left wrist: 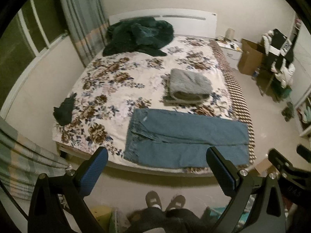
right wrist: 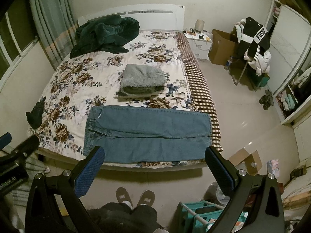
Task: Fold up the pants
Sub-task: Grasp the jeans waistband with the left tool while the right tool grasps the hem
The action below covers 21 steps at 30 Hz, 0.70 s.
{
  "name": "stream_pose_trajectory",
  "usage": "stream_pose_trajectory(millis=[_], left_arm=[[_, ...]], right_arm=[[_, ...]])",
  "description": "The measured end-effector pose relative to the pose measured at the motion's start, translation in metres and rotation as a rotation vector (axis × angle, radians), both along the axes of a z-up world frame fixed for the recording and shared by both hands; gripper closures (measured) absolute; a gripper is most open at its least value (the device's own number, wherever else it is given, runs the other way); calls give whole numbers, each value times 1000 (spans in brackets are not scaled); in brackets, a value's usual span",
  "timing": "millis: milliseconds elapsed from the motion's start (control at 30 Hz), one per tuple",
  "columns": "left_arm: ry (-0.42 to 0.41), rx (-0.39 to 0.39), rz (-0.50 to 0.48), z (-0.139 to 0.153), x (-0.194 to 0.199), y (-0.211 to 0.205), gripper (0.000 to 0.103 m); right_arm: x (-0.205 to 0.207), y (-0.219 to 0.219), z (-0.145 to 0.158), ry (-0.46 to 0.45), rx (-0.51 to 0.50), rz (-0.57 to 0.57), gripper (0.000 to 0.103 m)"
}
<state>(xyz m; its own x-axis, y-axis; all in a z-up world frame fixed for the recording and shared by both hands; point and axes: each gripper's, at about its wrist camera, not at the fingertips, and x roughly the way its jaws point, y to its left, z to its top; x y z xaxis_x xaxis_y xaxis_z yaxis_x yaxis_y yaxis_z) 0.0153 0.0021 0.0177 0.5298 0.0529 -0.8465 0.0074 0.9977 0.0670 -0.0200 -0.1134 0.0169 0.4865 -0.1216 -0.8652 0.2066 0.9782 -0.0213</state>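
While tongs gape, flat jeans.

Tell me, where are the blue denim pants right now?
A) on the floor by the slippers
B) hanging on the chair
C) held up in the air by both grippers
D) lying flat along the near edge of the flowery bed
D: the blue denim pants lie spread flat along the near edge of the floral-covered bed, with both grippers open and away from them.

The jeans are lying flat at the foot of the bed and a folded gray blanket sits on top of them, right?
Not quite. The folded gray blanket sits beside the jeans, farther up the bed, not on them. The right wrist view shows floral bedspread between them.
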Motion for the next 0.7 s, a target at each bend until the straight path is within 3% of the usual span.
stream_pose_trajectory(millis=[167, 300, 467, 700], left_arm=[[0, 41, 73, -43, 41, -3, 0], [29, 102, 116, -87, 86, -4, 0], [124, 147, 140, -146, 141, -4, 0], [294, 143, 150, -241, 244, 0, 0]], right_arm=[[36, -32, -36, 32, 14, -41, 0], [79, -63, -87, 79, 7, -89, 0], [150, -108, -163, 164, 10, -154, 0], [254, -154, -274, 298, 74, -271, 0]])
